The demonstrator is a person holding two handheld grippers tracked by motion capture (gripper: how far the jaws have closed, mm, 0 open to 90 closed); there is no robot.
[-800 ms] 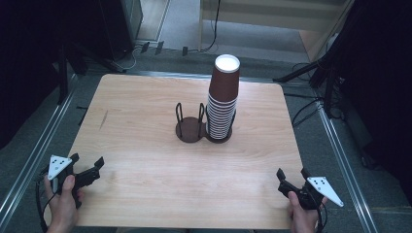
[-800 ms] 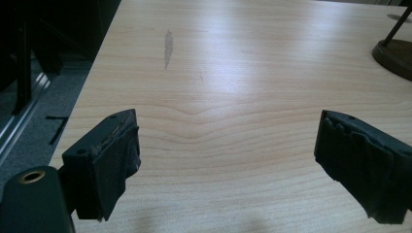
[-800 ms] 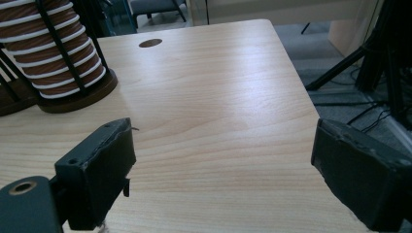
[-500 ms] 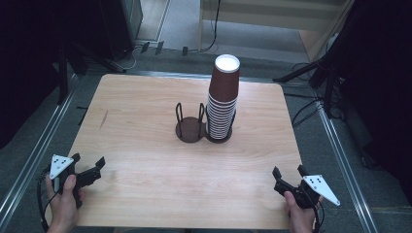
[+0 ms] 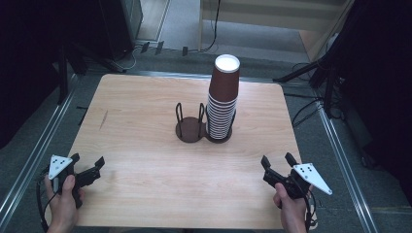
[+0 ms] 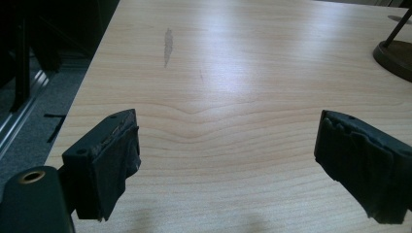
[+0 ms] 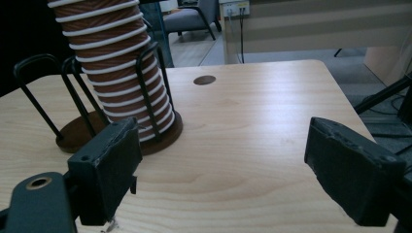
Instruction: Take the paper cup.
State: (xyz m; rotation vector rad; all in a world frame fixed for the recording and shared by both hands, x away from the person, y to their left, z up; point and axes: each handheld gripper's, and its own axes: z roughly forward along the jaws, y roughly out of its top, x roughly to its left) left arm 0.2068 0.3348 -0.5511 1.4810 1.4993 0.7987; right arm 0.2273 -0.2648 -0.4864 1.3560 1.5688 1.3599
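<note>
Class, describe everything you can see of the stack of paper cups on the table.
The stack of paper cups stands upright near the table's middle, mouths down. The cups are brown with white rolled rims showing as rings; the top cup's white base faces up. It sits in the right bay of a dark two-bay wire holder, whose black uprights hug its lower part. The left bay is empty. Both grippers are well clear of it.

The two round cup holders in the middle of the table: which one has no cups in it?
The left holder is empty. The right holder beside it holds the tall stack of brown cups.
</note>
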